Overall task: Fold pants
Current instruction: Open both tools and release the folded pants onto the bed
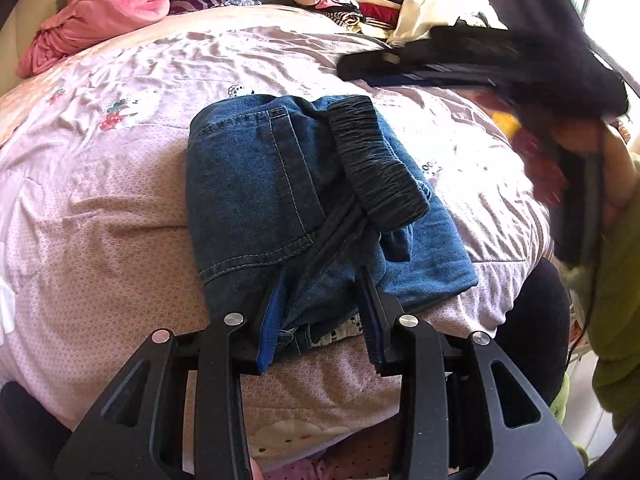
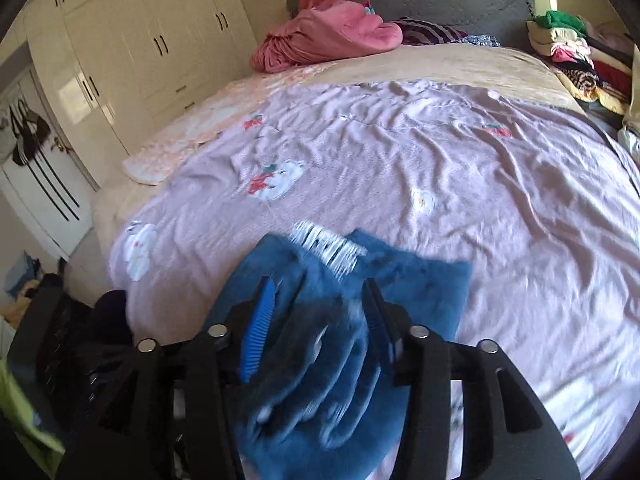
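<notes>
The blue denim pants point(image 1: 280, 208) lie folded into a compact bundle on the pink bedsheet point(image 1: 100, 220), with a black ribbed waistband point(image 1: 372, 168) on top. My left gripper point(image 1: 320, 312) is open, its fingers standing either side of the bundle's near edge. My right gripper point(image 2: 320, 312) is open, with blurred blue cloth point(image 2: 328, 360) between and below its fingers; whether it is the same pants I cannot tell. In the left wrist view the right gripper point(image 1: 460, 64) shows as a dark blur up at the right, above the bed.
A pink garment point(image 1: 92, 20) lies at the head of the bed. A stack of folded clothes point(image 1: 352, 0) sits at the far right corner. White wardrobes point(image 2: 140, 40) stand left of the bed. The person's green sleeve point(image 1: 616, 320) is at the right.
</notes>
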{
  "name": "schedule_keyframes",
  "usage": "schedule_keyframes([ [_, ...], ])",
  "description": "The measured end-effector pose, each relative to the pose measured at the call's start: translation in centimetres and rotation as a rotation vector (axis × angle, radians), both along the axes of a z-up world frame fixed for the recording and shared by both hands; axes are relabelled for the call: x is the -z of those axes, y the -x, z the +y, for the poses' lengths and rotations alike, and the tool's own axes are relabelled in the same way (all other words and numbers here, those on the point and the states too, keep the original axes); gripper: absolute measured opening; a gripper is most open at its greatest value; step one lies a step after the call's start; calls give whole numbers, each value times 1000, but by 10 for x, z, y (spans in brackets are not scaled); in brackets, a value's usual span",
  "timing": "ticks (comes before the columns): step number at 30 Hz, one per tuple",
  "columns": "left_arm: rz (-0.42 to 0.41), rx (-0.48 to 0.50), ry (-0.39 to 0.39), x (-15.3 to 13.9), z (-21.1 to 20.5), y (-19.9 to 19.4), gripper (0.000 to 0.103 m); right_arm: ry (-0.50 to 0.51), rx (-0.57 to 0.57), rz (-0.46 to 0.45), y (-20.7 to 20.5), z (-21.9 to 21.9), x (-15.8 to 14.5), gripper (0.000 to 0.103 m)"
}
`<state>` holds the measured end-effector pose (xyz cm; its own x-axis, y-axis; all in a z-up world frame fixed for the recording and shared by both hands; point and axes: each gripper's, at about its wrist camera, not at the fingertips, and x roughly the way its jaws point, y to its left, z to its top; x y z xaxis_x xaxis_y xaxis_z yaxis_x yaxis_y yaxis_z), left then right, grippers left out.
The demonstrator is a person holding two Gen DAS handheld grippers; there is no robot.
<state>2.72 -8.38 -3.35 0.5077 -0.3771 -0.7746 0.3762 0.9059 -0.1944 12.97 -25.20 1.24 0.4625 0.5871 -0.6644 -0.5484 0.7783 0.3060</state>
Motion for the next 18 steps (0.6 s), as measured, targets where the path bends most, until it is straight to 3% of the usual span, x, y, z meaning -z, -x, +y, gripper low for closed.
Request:
schedule_keyframes([
  [6, 1, -9, 19, -5, 5, 6, 29, -49, -5, 35, 40, -13, 14, 55],
  [12, -24, -43, 34, -18, 18, 10, 35, -19, -3, 67, 47, -5, 31, 54],
  [13, -24, -50, 29, -19, 20, 10, 36, -1, -11, 70, 47, -1, 35, 52],
  [14, -20, -60, 20, -17, 22, 9, 36, 17, -18, 75, 48, 3, 40, 36],
  [15, -12, -66, 15, -15, 23, 8, 36, 28, -24, 82, 50, 5, 44, 27],
  [18, 33, -87, 24, -5, 30, 3, 36, -19, -16, 100, 58, -2, 50, 24],
])
